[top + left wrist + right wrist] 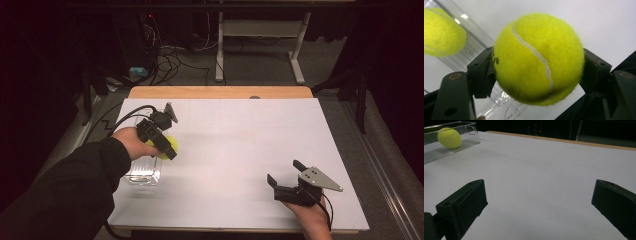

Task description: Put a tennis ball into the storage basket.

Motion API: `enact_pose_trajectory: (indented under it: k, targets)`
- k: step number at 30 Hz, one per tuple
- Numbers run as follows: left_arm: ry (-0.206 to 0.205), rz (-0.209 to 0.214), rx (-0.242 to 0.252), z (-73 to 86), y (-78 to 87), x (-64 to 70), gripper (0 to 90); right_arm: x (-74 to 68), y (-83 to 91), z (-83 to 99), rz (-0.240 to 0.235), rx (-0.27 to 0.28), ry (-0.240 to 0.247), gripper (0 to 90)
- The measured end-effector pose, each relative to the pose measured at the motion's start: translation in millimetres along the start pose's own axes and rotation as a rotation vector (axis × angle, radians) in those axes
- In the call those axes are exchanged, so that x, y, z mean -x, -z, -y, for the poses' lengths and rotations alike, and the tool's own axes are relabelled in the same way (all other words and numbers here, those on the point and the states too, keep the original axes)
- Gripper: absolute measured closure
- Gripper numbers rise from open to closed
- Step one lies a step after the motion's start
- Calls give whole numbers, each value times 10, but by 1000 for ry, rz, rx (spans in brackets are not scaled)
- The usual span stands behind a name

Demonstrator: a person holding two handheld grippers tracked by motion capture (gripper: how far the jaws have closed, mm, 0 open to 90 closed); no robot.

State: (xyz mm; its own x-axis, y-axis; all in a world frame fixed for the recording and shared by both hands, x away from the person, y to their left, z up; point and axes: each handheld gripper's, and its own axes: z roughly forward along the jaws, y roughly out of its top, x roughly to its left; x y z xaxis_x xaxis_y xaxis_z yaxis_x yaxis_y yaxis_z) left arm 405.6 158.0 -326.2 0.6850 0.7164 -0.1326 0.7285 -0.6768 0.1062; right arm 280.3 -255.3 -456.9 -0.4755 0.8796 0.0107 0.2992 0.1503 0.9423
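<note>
Two tools at work. The right tool (pixel 286 181) rests idle on the tabletop (pixel 240 150), nearest the person, jaws spread wide and well apart from the clear box (pixel 143 172). The left tool (pixel 167 147) clamps a tennis ball (pixel 537 58) squarely between its jaws, just beside the box, apparently for transfer. A second ball (pixel 449 137) lies inside the box.

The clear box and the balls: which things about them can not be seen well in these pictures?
- Clear box, high view: the left hand and sleeve cover most of it.
- Print on the held ball, left gripper view: cut by a jaw, too small to read.
- Second ball, left gripper view: cropped by the picture edge.
</note>
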Motion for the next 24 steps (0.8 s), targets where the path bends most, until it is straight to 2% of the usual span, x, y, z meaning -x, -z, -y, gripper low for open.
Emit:
enact_pose_trajectory:
  k: [24]
  targets:
    - [93,-31,-9,204,96,-401,269,-5,-8,8,-4,-9,4,0]
